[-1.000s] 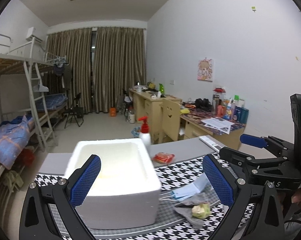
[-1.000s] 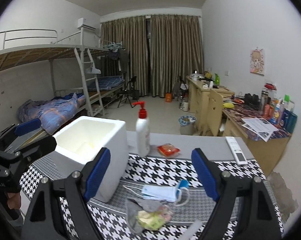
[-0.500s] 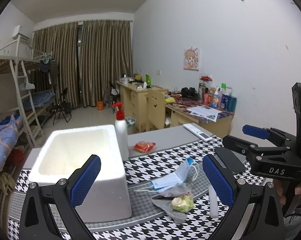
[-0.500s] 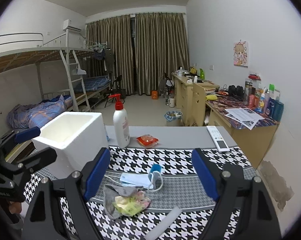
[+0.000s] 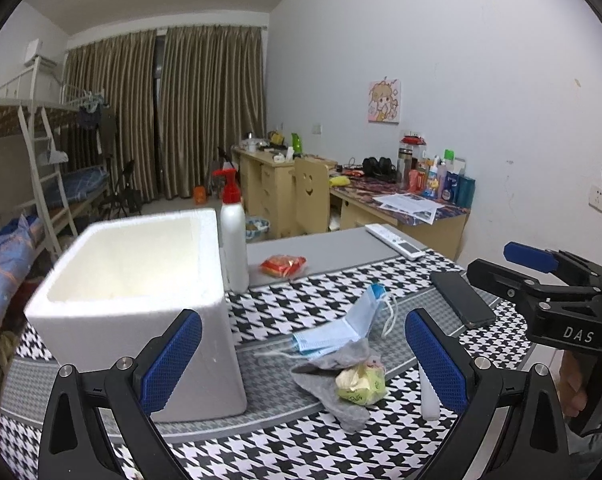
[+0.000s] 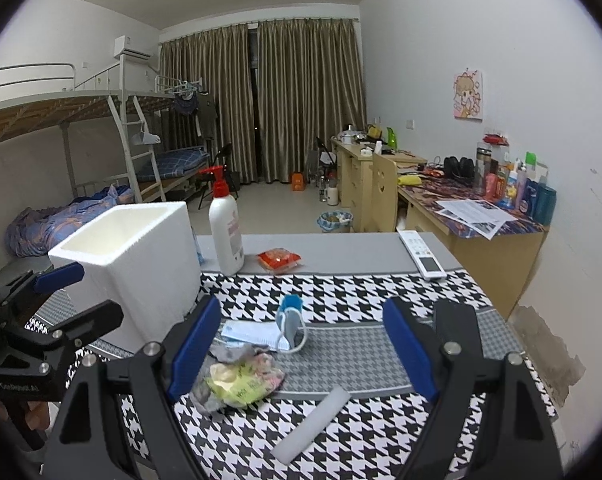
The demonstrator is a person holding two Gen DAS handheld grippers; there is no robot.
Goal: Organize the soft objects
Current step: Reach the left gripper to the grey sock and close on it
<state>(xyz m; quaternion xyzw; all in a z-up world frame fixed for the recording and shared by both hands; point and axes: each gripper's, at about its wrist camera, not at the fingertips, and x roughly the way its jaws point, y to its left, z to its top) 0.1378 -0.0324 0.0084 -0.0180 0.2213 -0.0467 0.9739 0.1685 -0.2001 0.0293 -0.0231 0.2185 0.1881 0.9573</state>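
jaws, left: left gripper (image 5: 303,354) spread wide, nothing between the pads, hanging above the desk (image 5: 333,248).
jaws, right: right gripper (image 6: 303,346) spread wide too, empty; pads touch nothing.
soft pile: grey cloth (image 5: 343,390) lies crumpled on the houndstooth mat (image 6: 341,288), a yellow-green crumpled wrapper (image 6: 241,384) sitting on it, blue face mask (image 6: 257,334) touching its far edge.
pile vs left jaws: ahead and low, right of centre, nearer the right-hand pad than the left-hand one.
pile vs right jaws: ahead and low, left of centre, close by the left-hand pad; mask loop is nearer the middle.
long axis: mask runs roughly crosswise to both views, tilted up at its far right end in the left view; cloth has no clear axis.
nearer hand: cannot call it firmly; the pile looks within easy reach of both, the right perhaps slightly closer.
target: white foam box (image 5: 141,292) open-topped, upright, left of the pile, just beside it.
clutter: white foam strip (image 6: 311,420) near edge, phone (image 5: 461,298) right, pump bottle (image 6: 225,228) behind the box.
judgement: next move likely a drop onto cloth or mask, then carry left into the box.
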